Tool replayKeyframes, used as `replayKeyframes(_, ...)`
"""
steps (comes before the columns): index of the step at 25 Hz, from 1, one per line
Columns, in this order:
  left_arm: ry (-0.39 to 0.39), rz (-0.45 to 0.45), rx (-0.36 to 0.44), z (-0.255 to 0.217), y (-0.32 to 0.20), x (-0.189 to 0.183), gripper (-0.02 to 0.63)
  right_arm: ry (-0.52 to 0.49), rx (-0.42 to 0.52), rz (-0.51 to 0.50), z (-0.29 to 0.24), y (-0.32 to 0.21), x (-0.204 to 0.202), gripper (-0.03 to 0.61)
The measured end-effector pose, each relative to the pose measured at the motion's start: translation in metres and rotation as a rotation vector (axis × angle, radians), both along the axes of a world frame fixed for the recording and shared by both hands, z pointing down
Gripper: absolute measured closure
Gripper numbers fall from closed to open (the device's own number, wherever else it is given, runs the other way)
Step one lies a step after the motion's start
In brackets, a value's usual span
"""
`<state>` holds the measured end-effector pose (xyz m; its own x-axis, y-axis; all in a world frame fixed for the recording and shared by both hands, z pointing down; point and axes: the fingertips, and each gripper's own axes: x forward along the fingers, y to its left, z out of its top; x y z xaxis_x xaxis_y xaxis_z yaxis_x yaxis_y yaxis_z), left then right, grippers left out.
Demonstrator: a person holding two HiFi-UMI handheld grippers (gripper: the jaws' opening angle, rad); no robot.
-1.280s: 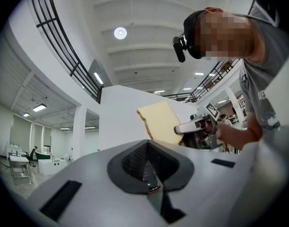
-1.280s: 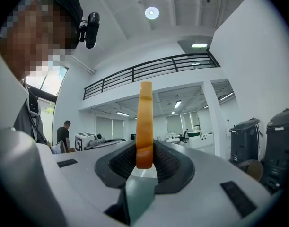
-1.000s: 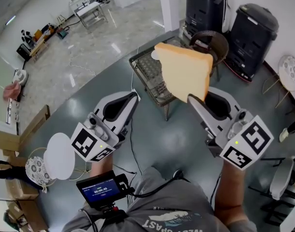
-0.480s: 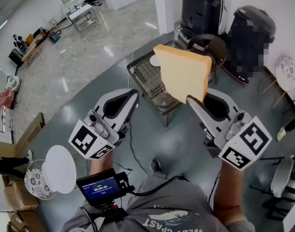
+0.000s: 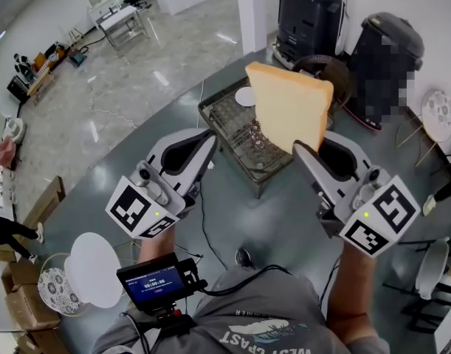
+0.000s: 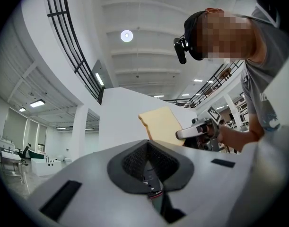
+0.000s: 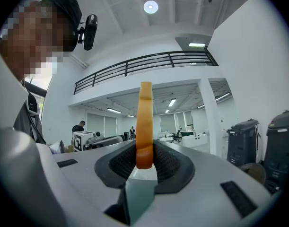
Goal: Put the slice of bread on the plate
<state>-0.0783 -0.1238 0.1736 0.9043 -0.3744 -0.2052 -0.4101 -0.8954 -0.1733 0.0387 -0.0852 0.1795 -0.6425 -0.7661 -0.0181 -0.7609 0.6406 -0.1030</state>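
A pale yellow slice of bread (image 5: 288, 113) stands on edge, and my right gripper (image 5: 299, 147) is shut on its lower edge. The right gripper view shows the slice (image 7: 145, 126) edge-on, pinched between the dark pads of that gripper (image 7: 144, 162). My left gripper (image 5: 209, 152) is shut with nothing in it, level with the right one and to its left. From the left gripper view the bread (image 6: 161, 124) and the right gripper (image 6: 196, 132) show beyond the left gripper's closed tips (image 6: 146, 148). A small white plate (image 5: 245, 96) lies at the far end of a wire-mesh table (image 5: 229, 113) just ahead.
Two black bins (image 5: 314, 13) (image 5: 384, 50) and a round brown seat (image 5: 336, 72) stand behind the wire table. A white round disc (image 5: 94, 269) and cardboard boxes (image 5: 18, 286) sit low at the left. Cables (image 5: 203, 220) trail on the grey floor.
Both grippers have moved forward together with the bread still gripped. The wire table and the plate now lie nearer beneath them.
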Motion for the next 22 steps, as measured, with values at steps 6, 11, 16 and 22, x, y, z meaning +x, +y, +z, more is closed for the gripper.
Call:
replayKeyframes(6,0.017,0.014,0.002,-0.001,-0.021,-0.007,0.607,0.013,-0.001,0.014,-0.002,-0.02,-0.007,0.485)
replayKeyframes(11,0.013,0.004,-0.013,0.005,-0.03,0.001,0.607,0.01,-0.012,0.003,0.001,-0.031,0.002,0.485)
replayKeyframes(16,-0.009,-0.029,-0.021,0.007,-0.053,0.031,0.607,-0.012,-0.013,-0.031,0.004,-0.056,0.032,0.485)
replayKeyframes(22,-0.053,-0.072,0.007,0.001,-0.078,0.075,0.607,-0.034,0.012,-0.089,0.003,-0.084,0.069,0.485)
